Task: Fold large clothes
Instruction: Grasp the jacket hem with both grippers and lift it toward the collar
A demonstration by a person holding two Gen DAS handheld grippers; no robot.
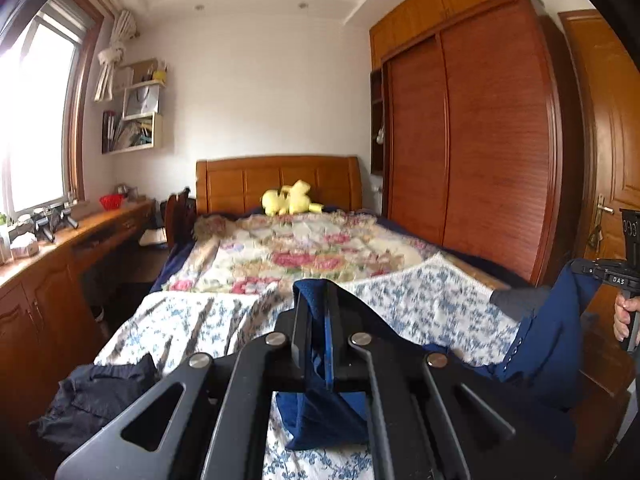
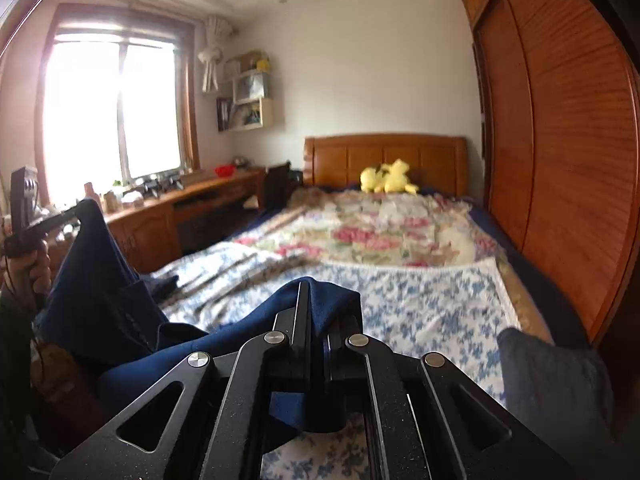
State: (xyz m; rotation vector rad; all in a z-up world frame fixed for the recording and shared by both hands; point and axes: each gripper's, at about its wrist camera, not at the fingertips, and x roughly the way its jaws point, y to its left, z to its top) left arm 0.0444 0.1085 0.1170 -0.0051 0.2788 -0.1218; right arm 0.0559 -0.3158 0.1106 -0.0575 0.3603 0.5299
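Observation:
A navy blue garment (image 1: 552,328) hangs stretched between my two grippers above the foot of the bed. My left gripper (image 1: 318,300) is shut on one edge of the cloth, which bunches over its fingertips and droops below them. My right gripper (image 2: 316,300) is shut on another edge of the same navy garment (image 2: 96,280). In the left wrist view the right gripper (image 1: 580,268) shows at the far right, held by a hand, cloth hanging from it. In the right wrist view the left gripper (image 2: 82,206) shows at the far left with cloth hanging.
The bed (image 1: 420,296) carries a blue-and-white floral sheet and a pink floral quilt (image 1: 304,248). A dark garment (image 1: 96,396) lies at the bed's near left corner; a grey one (image 2: 552,380) lies at the right. A wooden wardrobe (image 1: 480,140) stands right, a desk (image 1: 80,236) left, a yellow plush toy (image 1: 288,200) at the headboard.

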